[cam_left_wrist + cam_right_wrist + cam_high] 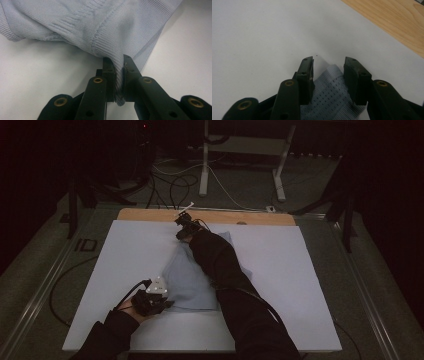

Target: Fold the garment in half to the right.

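High view: pale blue garment point(192, 277) lies mid-worktop point(280, 270), long axis running near-to-far. Left gripper point(150, 301) sits at its near left corner; right gripper point(184, 227) at the far end, close to the wooden strip point(150, 215). Dark room, cables on the floor beyond.

Left gripper view: jaws pinched tight on a ribbed hem fold; cloth fans away ahead.

Right gripper view: jaws part-spread, straddling a perforated corner of the fabric, pads not yet pressing. Cloth lies directly between them, so closing should catch it.
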Demonstrator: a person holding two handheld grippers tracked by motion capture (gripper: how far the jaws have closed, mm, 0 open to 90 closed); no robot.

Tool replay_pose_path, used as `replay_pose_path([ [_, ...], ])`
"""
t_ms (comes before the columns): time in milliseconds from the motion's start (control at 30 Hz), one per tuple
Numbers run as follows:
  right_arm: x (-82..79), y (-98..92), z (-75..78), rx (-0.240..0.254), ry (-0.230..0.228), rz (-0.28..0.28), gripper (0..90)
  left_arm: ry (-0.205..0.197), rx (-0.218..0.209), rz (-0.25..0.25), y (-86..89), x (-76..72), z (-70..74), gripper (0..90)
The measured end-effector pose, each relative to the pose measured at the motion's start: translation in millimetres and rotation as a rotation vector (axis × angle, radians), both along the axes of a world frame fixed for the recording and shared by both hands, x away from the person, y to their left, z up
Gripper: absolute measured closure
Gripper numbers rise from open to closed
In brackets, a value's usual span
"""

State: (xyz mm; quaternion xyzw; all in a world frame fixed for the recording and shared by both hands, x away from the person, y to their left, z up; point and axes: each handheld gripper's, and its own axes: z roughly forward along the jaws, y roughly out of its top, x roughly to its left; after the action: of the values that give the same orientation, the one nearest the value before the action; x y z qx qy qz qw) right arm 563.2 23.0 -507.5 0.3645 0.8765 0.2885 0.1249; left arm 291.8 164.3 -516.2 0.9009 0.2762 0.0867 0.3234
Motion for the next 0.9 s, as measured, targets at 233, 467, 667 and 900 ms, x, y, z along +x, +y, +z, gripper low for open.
replay_pose_path([
  [233, 0.6, 0.8, -4.8, -0.031, 0.001, 0.003, 68.0, -0.001, 0.002, -0.006, -0.6, 0.4, 0.5, 84.6],
  [467, -1.0, 3.2, -4.6, -0.067, -0.017, 0.024, 83.4, 0.001, 0.004, -0.002, -0.9, 1.2, 0.0, 84.6],
  [667, -2.4, 2.2, -1.4, -0.076, -0.034, 0.044, 87.2, 0.005, 0.004, -0.004, -1.0, 1.3, -0.4, 84.6],
  [900, -5.1, 0.6, 6.1, -0.057, -0.057, 0.061, 87.4, -0.005, 0.002, -0.007, -1.6, 0.3, 1.5, 85.1],
])
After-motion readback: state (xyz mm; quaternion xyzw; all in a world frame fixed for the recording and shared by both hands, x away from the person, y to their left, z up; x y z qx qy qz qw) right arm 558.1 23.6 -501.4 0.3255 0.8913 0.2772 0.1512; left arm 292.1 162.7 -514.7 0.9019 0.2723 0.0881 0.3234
